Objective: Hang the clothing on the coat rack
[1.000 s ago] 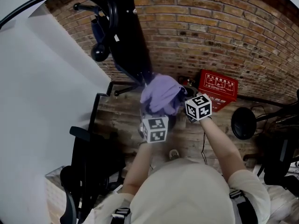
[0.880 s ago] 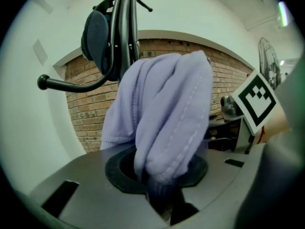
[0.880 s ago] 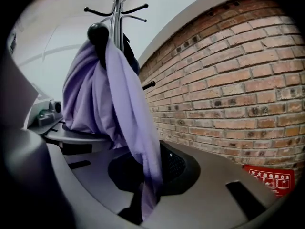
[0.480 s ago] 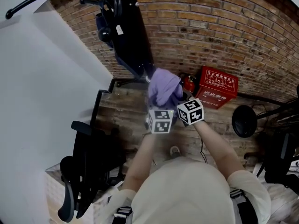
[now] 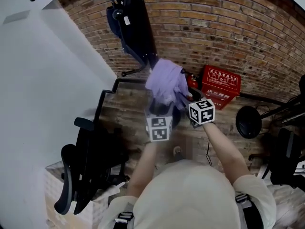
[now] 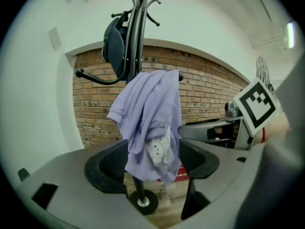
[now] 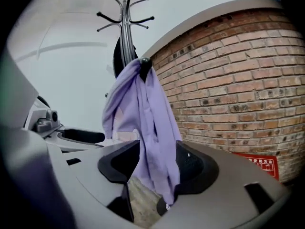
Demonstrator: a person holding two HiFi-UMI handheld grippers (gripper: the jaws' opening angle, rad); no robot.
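Observation:
A lavender garment [image 5: 167, 82] hangs from a hook of the black coat rack [image 5: 138, 32] in front of the brick wall. In the left gripper view the garment [image 6: 150, 123] drapes off the hook, and its lower end dangles between the wide jaws of my left gripper [image 6: 152, 161], which are opening and do not press on it. My right gripper [image 7: 155, 168] is opening too. The cloth [image 7: 147, 128] falls loosely between its pads, brushing the right one. In the head view my left gripper [image 5: 159, 111] and right gripper [image 5: 185, 100] sit just below the garment.
A dark garment [image 5: 114, 20] hangs higher on the rack. A red box [image 5: 221, 86] stands against the brick wall, with a black round stand [image 5: 248, 123] to its right. A black office chair [image 5: 86, 161] is at the left by the white wall.
The garment, bunched at the grippers before, now hangs spread from the hook. Both grippers have drawn slightly apart and back from it.

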